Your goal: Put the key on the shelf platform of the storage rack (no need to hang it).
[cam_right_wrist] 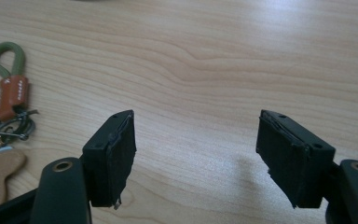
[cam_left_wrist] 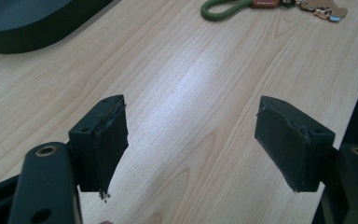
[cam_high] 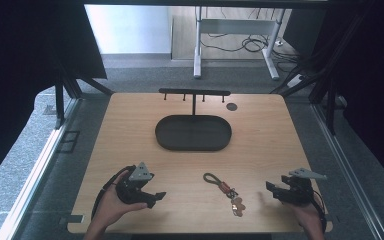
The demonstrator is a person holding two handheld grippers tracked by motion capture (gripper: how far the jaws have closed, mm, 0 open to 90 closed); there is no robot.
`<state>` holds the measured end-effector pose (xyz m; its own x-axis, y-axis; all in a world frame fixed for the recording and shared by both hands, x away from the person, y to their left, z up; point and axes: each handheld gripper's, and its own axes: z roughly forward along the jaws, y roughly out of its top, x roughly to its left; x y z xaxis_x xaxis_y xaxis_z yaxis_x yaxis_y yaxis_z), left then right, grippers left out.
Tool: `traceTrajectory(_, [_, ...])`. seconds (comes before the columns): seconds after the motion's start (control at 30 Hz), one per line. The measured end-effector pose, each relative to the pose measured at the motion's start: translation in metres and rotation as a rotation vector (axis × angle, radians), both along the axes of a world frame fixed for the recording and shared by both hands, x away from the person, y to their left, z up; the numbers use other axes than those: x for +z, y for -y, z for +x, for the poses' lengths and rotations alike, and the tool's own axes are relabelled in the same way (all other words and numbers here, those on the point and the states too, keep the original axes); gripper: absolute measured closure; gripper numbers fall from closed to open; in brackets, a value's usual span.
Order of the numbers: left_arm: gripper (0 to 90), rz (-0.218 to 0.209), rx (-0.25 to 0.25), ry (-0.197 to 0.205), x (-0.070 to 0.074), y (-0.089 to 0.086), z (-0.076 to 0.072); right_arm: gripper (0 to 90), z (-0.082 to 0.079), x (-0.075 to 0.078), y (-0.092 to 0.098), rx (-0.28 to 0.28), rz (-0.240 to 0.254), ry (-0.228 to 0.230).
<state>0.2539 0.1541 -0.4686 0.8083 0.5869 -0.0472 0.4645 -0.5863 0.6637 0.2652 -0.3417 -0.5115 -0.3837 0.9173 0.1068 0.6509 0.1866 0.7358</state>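
A keychain (cam_high: 226, 193) lies on the wooden table (cam_high: 260, 145) near its front edge, between my two grippers: a green cord loop, a brown leather tab, a metal ring and a tan leather tag. My left gripper (cam_high: 157, 196) rests to its left, held in a hand, jaws open and bare; in the left gripper view the keychain (cam_left_wrist: 270, 5) lies far ahead of the open left gripper (cam_left_wrist: 191, 140). My right gripper (cam_high: 272, 189) sits to the right of it. In the right gripper view the keychain (cam_right_wrist: 9, 93) lies left of the open, bare right gripper (cam_right_wrist: 196, 149).
A black oval tray (cam_high: 163, 136) stands at the table's middle back, with a black T-shaped hook rack (cam_high: 194, 92) rising behind it. A small dark disc (cam_high: 231, 106) lies near the back right. The tray's edge (cam_left_wrist: 28, 32) shows in the left gripper view.
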Motion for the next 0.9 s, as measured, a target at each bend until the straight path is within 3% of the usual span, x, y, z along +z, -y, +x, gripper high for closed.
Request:
traceTrajectory(0.53, [26.0, 0.019, 0.015, -0.012, -0.006, 0.000, 0.004, 30.9, -0.007, 0.021, -0.007, 0.060, -0.023, 0.025])
traceTrajectory(0.73, [25.9, -0.013, -0.005, -0.021, -0.005, -0.002, 0.004, 31.9, -0.007, 0.029, -0.011, 0.095, -0.033, 0.017])
traceTrajectory(0.77, [26.0, -0.028, -0.003, -0.029, -0.007, -0.003, 0.005, 32.8, -0.007, 0.033, -0.010, 0.094, -0.013, 0.019])
traceTrajectory(0.9, [25.9, -0.014, -0.006, -0.038, -0.011, -0.001, 0.008, 34.5, -0.008, 0.040, -0.011, 0.106, -0.024, 0.009])
